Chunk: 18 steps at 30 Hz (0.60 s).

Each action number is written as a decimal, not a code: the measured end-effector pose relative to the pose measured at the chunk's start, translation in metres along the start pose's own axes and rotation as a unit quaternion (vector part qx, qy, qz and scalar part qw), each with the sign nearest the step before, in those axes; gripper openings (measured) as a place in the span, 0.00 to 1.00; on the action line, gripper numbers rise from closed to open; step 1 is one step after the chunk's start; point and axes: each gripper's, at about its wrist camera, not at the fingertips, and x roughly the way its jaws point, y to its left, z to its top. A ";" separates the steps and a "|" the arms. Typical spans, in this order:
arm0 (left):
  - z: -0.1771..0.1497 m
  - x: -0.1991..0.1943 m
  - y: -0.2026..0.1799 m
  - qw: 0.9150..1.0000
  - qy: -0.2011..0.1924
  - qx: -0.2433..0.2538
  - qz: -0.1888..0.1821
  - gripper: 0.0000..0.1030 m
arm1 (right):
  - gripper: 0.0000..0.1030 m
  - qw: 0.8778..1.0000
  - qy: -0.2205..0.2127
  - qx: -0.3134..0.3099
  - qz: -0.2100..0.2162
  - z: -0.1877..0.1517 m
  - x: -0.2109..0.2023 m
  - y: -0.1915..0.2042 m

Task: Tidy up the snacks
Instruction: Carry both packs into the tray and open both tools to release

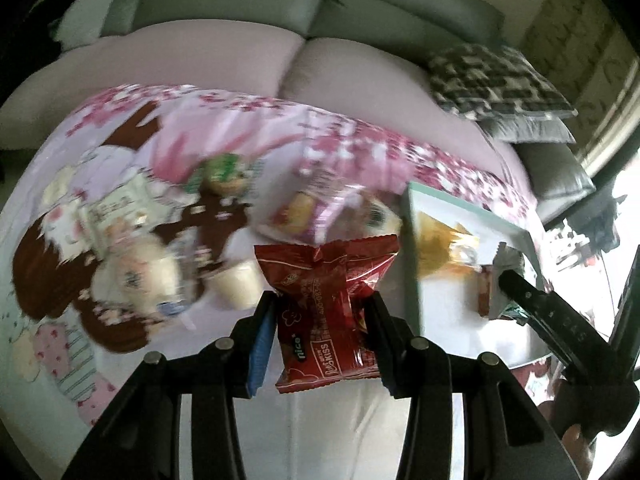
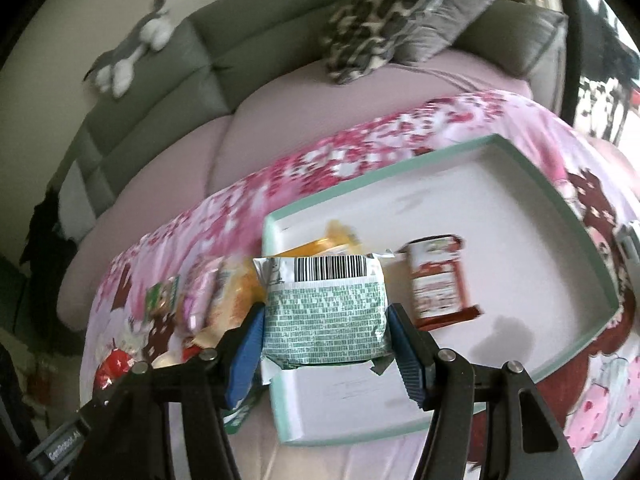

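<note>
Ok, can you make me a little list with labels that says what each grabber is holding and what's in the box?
left gripper: shut on red snack packet
right gripper: shut on green and white snack packet
box: white inside, mint-green rim, on the flowery pink cloth
in the box: a red and white packet and a yellow packet
outside the box: more snacks on the cloth

red snack packet [image 1: 326,312] in left wrist view: "nice" in white on black, boxed label ending "KISS", partial phone-like string "400-085-…". Rest of print too small to read. green-and-white packet [image 2: 325,312] in right wrist view: barcode, digits unreadable, body text illegible. grey bar [image 2: 60,450] bottom left there: "GenRobot.AI".
</note>
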 end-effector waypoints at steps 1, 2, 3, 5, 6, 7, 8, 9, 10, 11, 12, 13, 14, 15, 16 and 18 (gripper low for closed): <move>0.002 0.003 -0.008 1.000 0.004 0.006 -0.005 0.45 | 0.62 1.000 -0.002 0.005 -0.003 0.001 -0.001 -0.004; 0.003 0.004 -0.013 1.000 0.005 0.011 -0.009 0.45 | 0.62 1.000 -0.005 0.012 -0.006 0.003 -0.002 -0.011; 0.004 0.007 -0.021 1.000 0.007 0.019 -0.014 0.45 | 0.62 1.000 -0.006 0.018 -0.007 0.004 -0.003 -0.015; 0.006 0.011 -0.036 0.999 0.009 0.035 -0.018 0.45 | 0.62 0.999 -0.009 0.031 -0.008 0.007 -0.004 -0.025; 0.008 0.015 -0.046 0.999 0.011 0.046 -0.022 0.45 | 0.62 0.999 -0.011 0.038 -0.012 0.008 -0.005 -0.031; 0.008 0.017 -0.054 0.998 0.014 0.055 -0.025 0.45 | 0.62 0.999 -0.014 0.046 -0.019 0.010 -0.005 -0.037; 0.009 0.020 -0.061 0.998 0.015 0.061 -0.027 0.45 | 0.62 0.998 -0.016 0.053 -0.025 0.011 -0.005 -0.042; 0.009 0.023 -0.070 0.997 0.016 0.071 -0.031 0.45 | 0.62 0.997 -0.018 0.062 -0.033 0.012 -0.005 -0.050; 0.009 0.025 -0.075 0.996 0.016 0.077 -0.033 0.45 | 0.62 0.997 -0.019 0.068 -0.039 0.013 -0.005 -0.054; 0.009 0.029 -0.085 0.995 0.018 0.088 -0.036 0.45 | 0.62 0.996 -0.021 0.073 -0.045 0.013 -0.005 -0.058; 0.009 0.033 -0.091 0.995 0.022 0.093 -0.038 0.45 | 0.62 0.995 -0.024 0.079 -0.055 0.014 -0.006 -0.064; 0.009 0.037 -0.098 0.994 0.026 0.098 -0.039 0.45 | 0.62 0.994 -0.026 0.083 -0.061 0.015 -0.007 -0.067; 0.009 0.042 -0.103 0.993 0.030 0.103 -0.041 0.45 | 0.62 0.993 -0.028 0.088 -0.068 0.015 -0.007 -0.071; 0.009 0.045 -0.108 0.993 0.033 0.106 -0.040 0.45 | 0.62 0.992 -0.031 0.094 -0.078 0.016 -0.008 -0.075; 0.009 0.049 -0.114 0.993 0.035 0.111 -0.037 0.45 | 0.62 0.991 -0.032 0.099 -0.087 0.016 -0.009 -0.080; 0.007 0.056 -0.124 0.991 0.039 0.119 -0.037 0.45 | 0.62 0.988 -0.034 0.111 -0.104 0.016 -0.009 -0.089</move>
